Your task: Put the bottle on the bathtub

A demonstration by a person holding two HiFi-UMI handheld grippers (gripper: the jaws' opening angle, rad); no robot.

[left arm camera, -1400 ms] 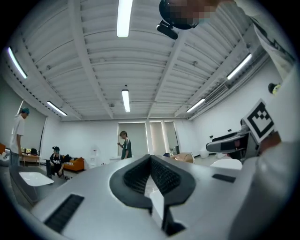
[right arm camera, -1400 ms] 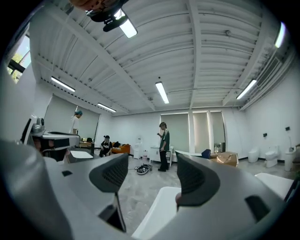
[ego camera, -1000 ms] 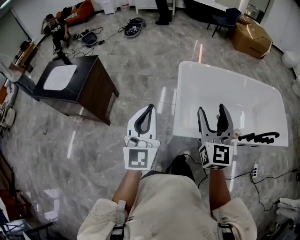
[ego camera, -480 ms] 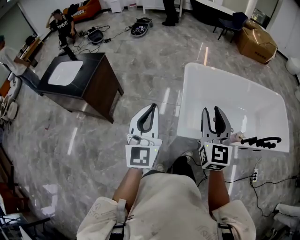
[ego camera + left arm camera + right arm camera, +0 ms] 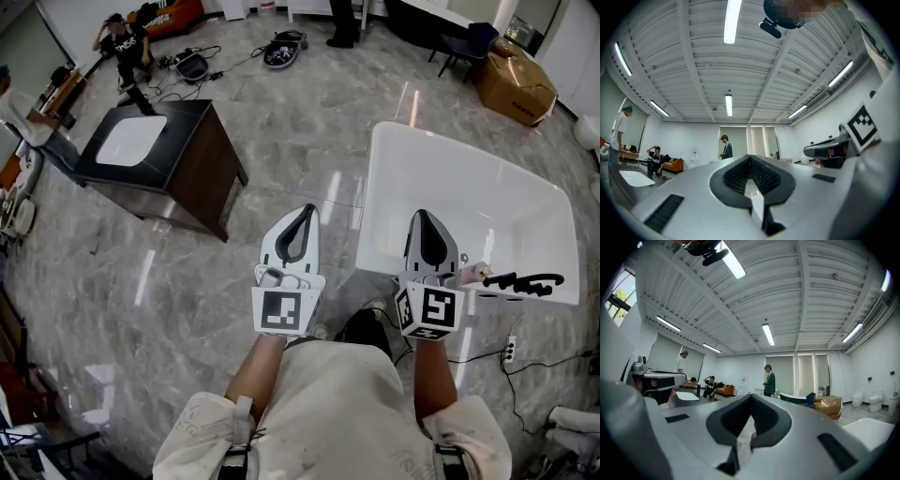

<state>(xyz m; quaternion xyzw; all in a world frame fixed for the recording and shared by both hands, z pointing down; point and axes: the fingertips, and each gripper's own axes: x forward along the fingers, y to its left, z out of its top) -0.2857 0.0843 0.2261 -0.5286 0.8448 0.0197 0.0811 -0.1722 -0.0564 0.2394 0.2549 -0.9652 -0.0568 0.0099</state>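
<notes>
Covering most of the head view, a grey marbled floor [image 5: 281, 122] is seen. A white bathtub [image 5: 487, 206] is set on it at the right. A dark counter [image 5: 192, 178] with a white inset top stands well apart from it at the far left. A brown cardboard box [image 5: 511, 84] is seen on the floor beyond the tub's far right corner.

Both grippers are held out level in the near middle. The left gripper [image 5: 303, 212] is held over the floor, just left of the tub. Its jaws are brought together with nothing between them, as its own view confirms. The right gripper [image 5: 424, 216] is held over the tub's near rim. Its jaws have just been closing and are now pressed tip to tip, with nothing between them.

A black faucet [image 5: 525, 279] is mounted on the tub's near rim, to the right of the right gripper. A small pale, pinkish thing, taken to be the bottle [image 5: 472, 273], lies on that rim between the right gripper and the faucet. It is not touched by either gripper, and it is too small for more to be told.
</notes>
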